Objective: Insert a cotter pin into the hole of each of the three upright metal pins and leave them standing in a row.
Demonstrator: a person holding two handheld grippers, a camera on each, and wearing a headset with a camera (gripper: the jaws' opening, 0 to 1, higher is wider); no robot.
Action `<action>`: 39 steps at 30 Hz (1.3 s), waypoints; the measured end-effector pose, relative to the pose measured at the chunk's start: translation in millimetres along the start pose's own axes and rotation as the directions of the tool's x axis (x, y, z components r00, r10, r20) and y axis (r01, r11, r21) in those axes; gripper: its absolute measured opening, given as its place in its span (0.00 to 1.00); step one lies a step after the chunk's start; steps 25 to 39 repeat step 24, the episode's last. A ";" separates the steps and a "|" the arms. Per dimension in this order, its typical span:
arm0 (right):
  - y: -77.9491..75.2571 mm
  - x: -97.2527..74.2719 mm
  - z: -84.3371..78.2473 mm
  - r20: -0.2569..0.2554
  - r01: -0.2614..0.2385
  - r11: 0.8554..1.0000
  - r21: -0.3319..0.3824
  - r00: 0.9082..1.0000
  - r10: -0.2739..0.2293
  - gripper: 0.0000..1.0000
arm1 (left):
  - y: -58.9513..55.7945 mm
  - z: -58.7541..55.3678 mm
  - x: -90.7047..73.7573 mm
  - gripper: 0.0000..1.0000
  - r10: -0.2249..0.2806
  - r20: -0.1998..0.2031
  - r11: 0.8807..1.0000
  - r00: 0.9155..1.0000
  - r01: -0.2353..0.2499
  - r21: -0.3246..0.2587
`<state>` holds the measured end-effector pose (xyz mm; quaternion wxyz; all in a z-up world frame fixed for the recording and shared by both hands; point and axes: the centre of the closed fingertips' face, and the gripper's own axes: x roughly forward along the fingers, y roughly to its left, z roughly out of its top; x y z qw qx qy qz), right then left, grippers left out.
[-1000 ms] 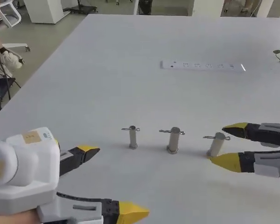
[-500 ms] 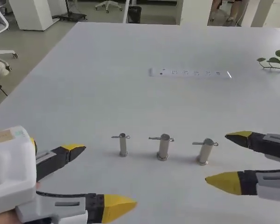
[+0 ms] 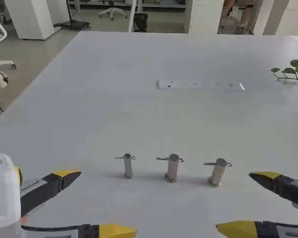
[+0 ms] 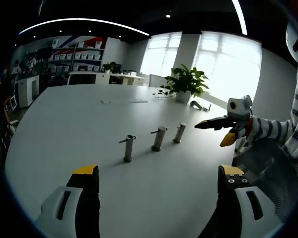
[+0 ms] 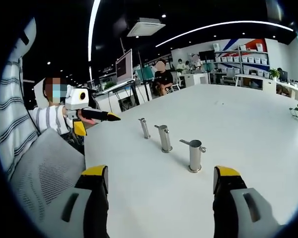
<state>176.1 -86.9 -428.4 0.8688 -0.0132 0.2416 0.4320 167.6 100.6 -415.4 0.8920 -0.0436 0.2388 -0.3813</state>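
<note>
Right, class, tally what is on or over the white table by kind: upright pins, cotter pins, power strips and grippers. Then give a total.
upright metal pins: 3
cotter pins: 3, one through each pin
power strip: 1
grippers: 2, the left gripper and the right gripper
Total: 9
</note>
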 end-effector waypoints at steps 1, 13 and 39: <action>0.3 -1.2 -0.9 -0.012 0.003 1.000 -0.009 1.000 -0.003 0.87 | 0.4 -0.3 -0.1 0.99 0.001 -0.001 1.000 1.000 -0.001 -0.003; -3.6 -24.6 9.5 0.021 0.090 0.994 0.065 0.996 -0.092 0.97 | -2.4 -9.0 -4.3 0.99 0.005 -0.022 0.999 1.000 -0.006 -0.035; -8.8 -27.7 4.1 -0.023 0.125 0.988 0.086 0.992 -0.123 0.98 | -1.8 -11.3 -6.5 0.99 0.009 -0.032 0.999 0.999 -0.010 -0.035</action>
